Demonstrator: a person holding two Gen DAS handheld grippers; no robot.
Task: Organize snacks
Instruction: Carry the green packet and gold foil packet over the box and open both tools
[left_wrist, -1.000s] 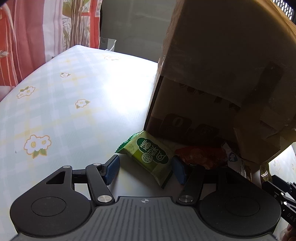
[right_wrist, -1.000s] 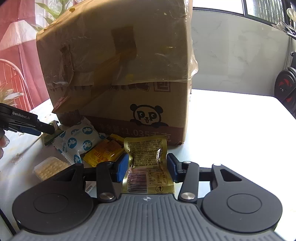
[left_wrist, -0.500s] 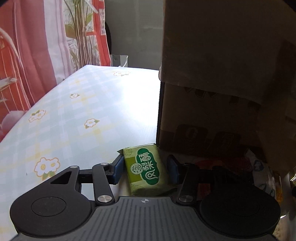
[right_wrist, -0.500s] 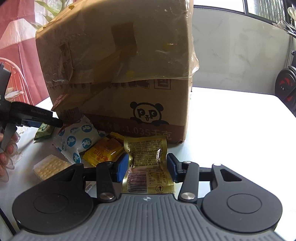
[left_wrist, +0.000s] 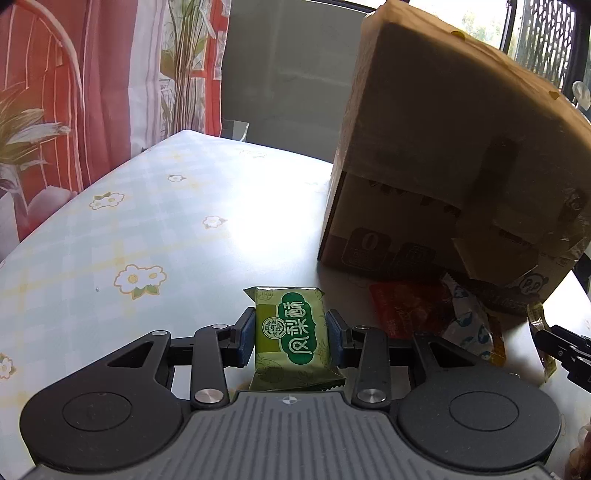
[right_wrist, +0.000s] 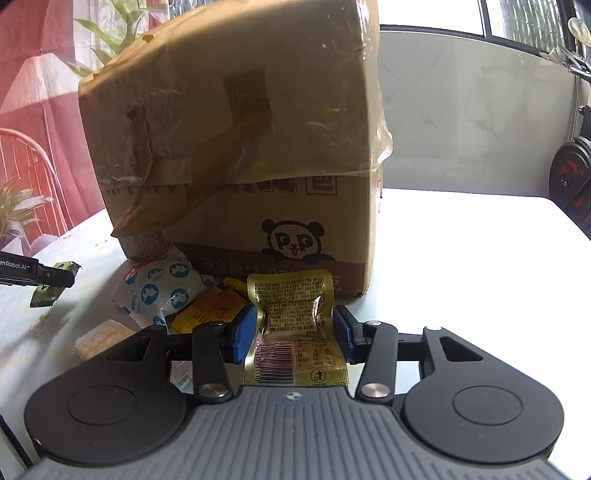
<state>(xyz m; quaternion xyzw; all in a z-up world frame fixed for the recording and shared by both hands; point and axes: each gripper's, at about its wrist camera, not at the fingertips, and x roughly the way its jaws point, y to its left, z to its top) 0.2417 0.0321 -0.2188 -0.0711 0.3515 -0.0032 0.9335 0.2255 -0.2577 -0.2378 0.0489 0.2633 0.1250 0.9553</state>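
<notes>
The left gripper (left_wrist: 290, 334) is closed on a green packet (left_wrist: 290, 332), which is clamped upright between the blue pads (left_wrist: 246, 338) and lifted clear of the table (left_wrist: 155, 229); its lower end is cut off behind the gripper body. In the right wrist view only a dark finger and a scrap of that green packet (right_wrist: 44, 291) are seen at the left edge. The right gripper (right_wrist: 295, 334) is closed on a gold packet (right_wrist: 295, 325), held with its printed back and barcode facing the camera, its bottom hidden by the gripper body.

A cardboard box (right_wrist: 236, 147) is seen standing on the table toward the far side, a taped flap hanging over its front so that the printing beneath is partly covered; its opening cannot be seen from either view. Against the box's near edge a small heap of snacks is left: a white packet (right_wrist: 162, 291) with blue dots, a yellow packet (right_wrist: 208, 312) partly tucked under it and behind the right gripper's finger, and a pale cracker pack (right_wrist: 99, 338) nearer the camera, blurred. A red packet (left_wrist: 406, 306) is made out in shadow in the left wrist view; its print cannot be read. The far right of the table is washed out by glare
</notes>
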